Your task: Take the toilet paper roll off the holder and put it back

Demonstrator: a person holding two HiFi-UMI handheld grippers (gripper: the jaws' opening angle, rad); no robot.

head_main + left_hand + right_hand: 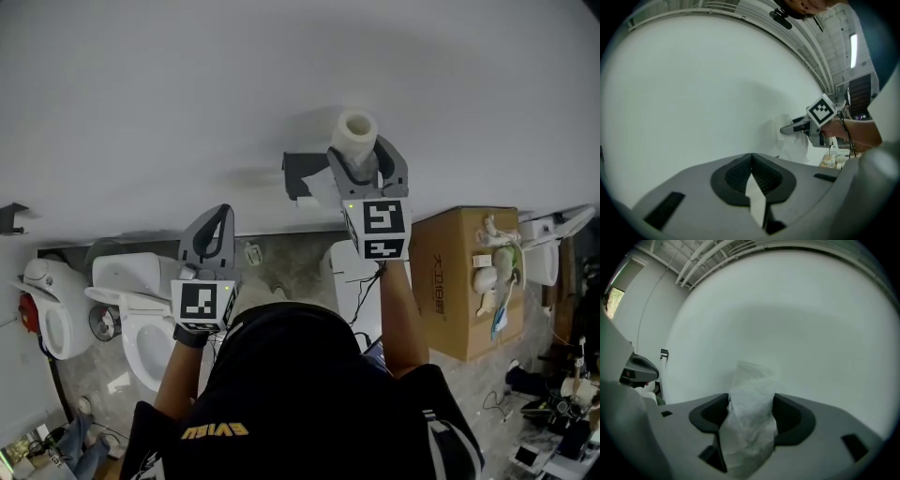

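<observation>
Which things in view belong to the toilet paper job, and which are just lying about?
Job: toilet paper roll, clamped in the right gripper; dark wall holder; left gripper, shut and empty.
Lying about: cardboard box; white toilet.

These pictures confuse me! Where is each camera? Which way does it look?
Head view: on the person's head, looking down the white wall; shows black shirt, grey left gripper, grey right gripper.
Left gripper view: on the left gripper, facing the wall; jaws shut, empty.
Right gripper view: on the right gripper, facing the wall; jaws clamp the white toilet paper roll.
Shared: head and left gripper views show the right gripper.
</observation>
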